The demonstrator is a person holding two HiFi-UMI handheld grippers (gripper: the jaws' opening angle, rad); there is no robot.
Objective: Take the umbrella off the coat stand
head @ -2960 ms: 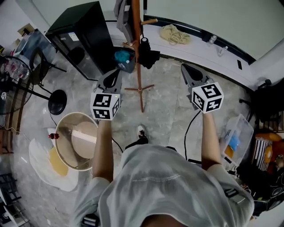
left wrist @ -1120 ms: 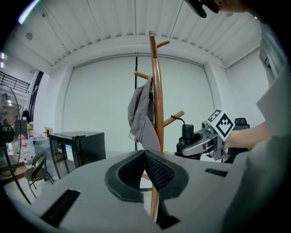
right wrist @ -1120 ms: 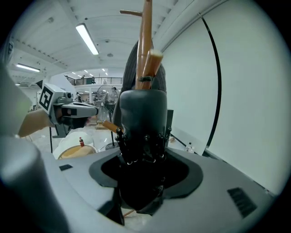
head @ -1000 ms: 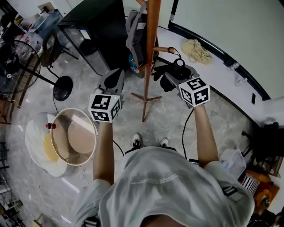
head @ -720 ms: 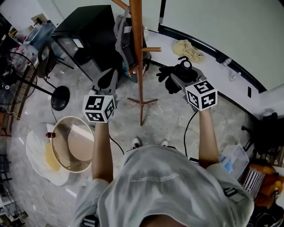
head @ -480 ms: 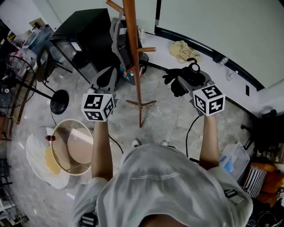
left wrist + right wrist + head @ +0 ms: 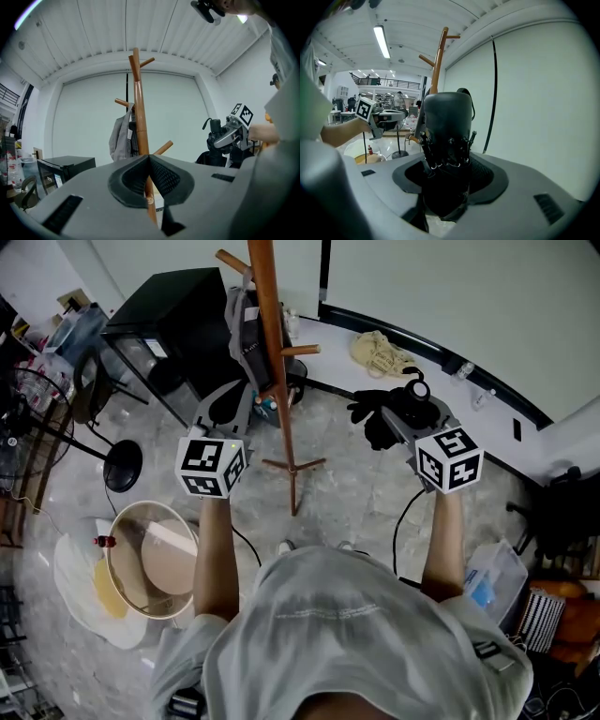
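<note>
Marbled grey floor [image 7: 356, 498] lay far below your two outstretched arms. Your right gripper [image 7: 449, 180] pinched the folded black umbrella [image 7: 446, 126], its pads pressing either side of the bunched canopy with the rib tips and stubby handle standing beyond the jaws. Your left gripper [image 7: 232, 397] held nothing; its jaws were pressed together, and the wooden pole showed past their tips, not between them. In the head view the umbrella sat well to the right of the coat stand [image 7: 272, 334], apart from every peg, so I judged the lift itself done.

The risks, as I read them:
- You gripped soft fabric, not the handle. It could creep through the pads if you tilted or swung the umbrella sharply.
- Loose black folds drooped on the side towards the stand. A swing back that way could catch them on the short peg [image 7: 302, 351] nearest you.
- The stand carried a grey garment [image 7: 242, 329] on its far side and stood on thin feet. A knock from either gripper could rock it.

Around you, a black cabinet [image 7: 178, 306] stood beyond the stand, a round tub [image 7: 114, 568] rested on the floor to your left, and a pale cloth heap [image 7: 380, 352] lay on the white ledge [image 7: 487, 413] along the wall.
</note>
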